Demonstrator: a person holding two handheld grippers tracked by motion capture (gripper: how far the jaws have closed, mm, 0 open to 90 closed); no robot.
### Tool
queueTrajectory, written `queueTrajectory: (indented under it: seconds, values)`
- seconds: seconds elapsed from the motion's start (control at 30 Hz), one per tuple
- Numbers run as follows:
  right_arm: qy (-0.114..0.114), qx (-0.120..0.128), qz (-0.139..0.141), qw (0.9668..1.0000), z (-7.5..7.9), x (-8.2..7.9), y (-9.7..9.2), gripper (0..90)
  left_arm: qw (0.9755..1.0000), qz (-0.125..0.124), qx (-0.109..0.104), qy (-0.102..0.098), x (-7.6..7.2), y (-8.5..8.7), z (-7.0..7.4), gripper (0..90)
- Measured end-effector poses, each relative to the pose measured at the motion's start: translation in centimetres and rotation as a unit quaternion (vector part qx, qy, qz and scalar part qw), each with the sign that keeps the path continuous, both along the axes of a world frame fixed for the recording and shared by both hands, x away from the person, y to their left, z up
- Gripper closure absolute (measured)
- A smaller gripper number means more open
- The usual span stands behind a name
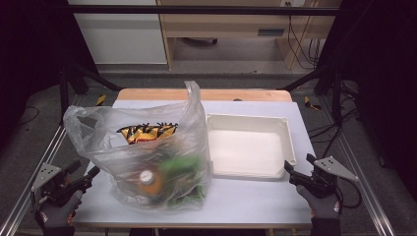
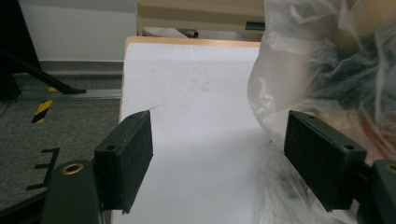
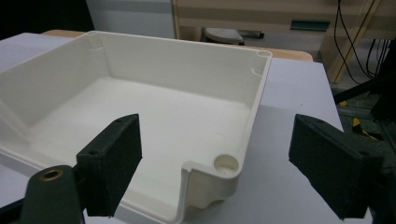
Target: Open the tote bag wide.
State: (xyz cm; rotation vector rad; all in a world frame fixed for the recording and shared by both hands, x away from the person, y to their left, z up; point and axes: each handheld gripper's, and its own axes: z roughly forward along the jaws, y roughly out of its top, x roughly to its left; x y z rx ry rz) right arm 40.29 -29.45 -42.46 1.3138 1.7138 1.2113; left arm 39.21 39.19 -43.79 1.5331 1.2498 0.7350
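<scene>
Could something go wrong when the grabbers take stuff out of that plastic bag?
Maybe. The plastic bag is thin and crumpled, so the open left gripper beside it might pinch only film and drag the whole bag along. The bottle with the white cap lies under wrinkled plastic, so it looks hard to grasp and could slip. The right gripper, also open, sits near the white tray corner and might bump it.

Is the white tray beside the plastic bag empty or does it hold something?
Empty: the white tray shows a bare floor in the high view and the right gripper view.
</scene>
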Motion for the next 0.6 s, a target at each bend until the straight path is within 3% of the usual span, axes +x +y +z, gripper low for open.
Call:
queueTrajectory:
  seconds: [0.2, 0.37, 0.53, 0.6]
  values:
    - [-0.001, 0.026, 0.025, 0.9994, 1.1, -0.4, 1.0, 22.2, 0.9996, -0.020, -0.007, -0.018, -0.8, -0.3, 1.6, 23.0]
    - [-0.003, 0.024, 0.044, 0.9988, 2.0, -0.5, 2.5, 24.9, 0.9991, -0.032, -0.006, -0.028, -1.2, -0.8, 2.6, 23.1]
    - [-0.009, 0.044, 0.077, 0.9960, 3.1, -0.4, 4.8, 27.9, 0.9982, -0.051, 0.003, -0.032, -1.5, -2.0, 3.5, 23.2]
    - [-0.009, 0.041, 0.084, 0.9955, 3.3, -0.3, 5.3, 28.2, 0.9980, -0.054, 0.002, -0.033, -1.6, -2.1, 3.6, 23.2]
